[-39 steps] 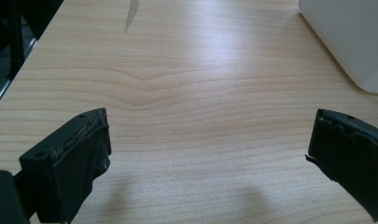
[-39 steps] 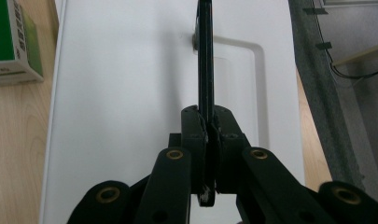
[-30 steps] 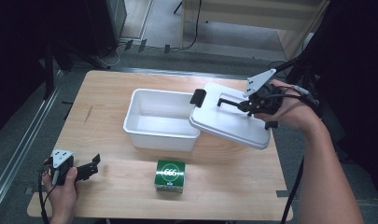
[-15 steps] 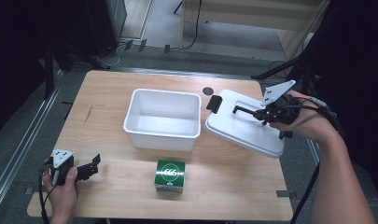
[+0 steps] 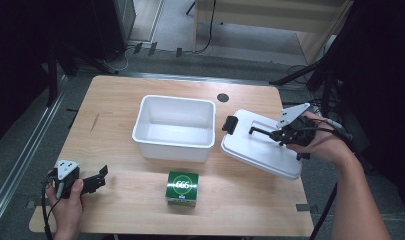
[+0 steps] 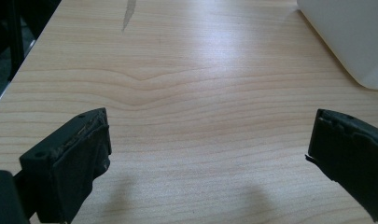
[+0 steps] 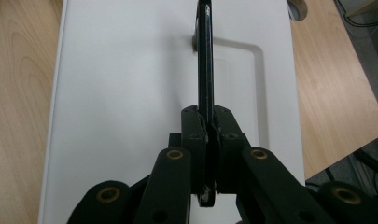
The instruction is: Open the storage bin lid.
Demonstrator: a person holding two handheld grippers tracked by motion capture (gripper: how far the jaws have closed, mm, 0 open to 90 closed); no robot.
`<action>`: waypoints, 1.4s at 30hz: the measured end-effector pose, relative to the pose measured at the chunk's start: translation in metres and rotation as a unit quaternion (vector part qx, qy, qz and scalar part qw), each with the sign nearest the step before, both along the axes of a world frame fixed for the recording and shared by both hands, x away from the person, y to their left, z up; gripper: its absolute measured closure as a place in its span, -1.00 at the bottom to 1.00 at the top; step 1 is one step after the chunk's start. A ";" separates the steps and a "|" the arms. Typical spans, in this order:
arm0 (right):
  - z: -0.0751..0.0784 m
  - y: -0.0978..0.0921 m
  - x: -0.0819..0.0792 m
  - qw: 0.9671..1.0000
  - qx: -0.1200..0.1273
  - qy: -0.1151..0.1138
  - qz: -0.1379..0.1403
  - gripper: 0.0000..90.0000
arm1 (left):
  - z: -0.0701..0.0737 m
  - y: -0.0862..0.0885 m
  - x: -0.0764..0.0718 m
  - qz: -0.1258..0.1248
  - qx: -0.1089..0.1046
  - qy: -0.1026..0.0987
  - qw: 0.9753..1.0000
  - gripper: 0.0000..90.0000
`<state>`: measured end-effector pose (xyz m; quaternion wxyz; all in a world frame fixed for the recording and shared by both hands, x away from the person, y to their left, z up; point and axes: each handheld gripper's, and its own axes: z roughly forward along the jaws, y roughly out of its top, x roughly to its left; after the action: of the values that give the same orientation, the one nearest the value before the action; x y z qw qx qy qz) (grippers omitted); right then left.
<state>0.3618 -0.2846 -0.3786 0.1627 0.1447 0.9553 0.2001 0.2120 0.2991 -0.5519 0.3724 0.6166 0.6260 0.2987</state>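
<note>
Right claw: the right claw [image 5: 277, 134] is clamped tight on the thin black handle [image 7: 205, 70] of the white lid [image 5: 260, 145]; in the right gripper view both jaws press flat against the handle with no gap.
Lid: it lies on the right part of the worktop [image 5: 120, 100], just beside the right wall of the white tub [image 5: 174, 127], with a narrow strip of bare wood between them. Its black latch [image 5: 230, 124] points toward the tub.
Lid edges: the near right corner of the lid reaches the worktop's right edge; whether it overhangs cannot be told.
Left claw: the left claw [image 5: 97, 179] is wide open and holds nothing, resting low at the near left corner of the worktop. In the left gripper view bare wood lies between its jaws, and the tub's corner [image 6: 350, 37] shows far off at the upper right.
Green box: the green box [image 5: 182, 188] sits in front of the tub, near the front edge, well apart from both claws.
Open room: broad bare wood lies left of the tub and between the left claw and the green box.
Tub: open on top, interior bare.
</note>
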 end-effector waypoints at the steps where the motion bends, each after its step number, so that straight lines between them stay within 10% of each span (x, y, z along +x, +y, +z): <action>1: -0.004 0.000 0.000 1.000 -0.001 0.000 0.001 0.90 | 0.000 0.000 0.000 0.000 0.000 0.000 1.000 -1.00; 21: -0.076 0.005 -0.002 1.000 -0.006 0.014 -0.005 0.90 | 0.000 -0.001 0.000 -0.001 0.002 0.001 1.000 -1.00; 33: -0.089 0.006 -0.010 1.000 -0.008 0.013 -0.013 0.87 | 0.000 -0.001 0.000 0.001 0.002 0.002 1.000 -1.00; 42: -0.075 0.017 -0.024 0.999 0.006 0.048 -0.011 -0.01 | 0.000 -0.001 0.000 0.002 0.003 0.002 1.000 -1.00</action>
<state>0.3383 -0.2672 -0.4538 0.1176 0.1655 0.9592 0.1968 0.2124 0.2982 -0.5521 0.3685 0.6174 0.6270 0.2999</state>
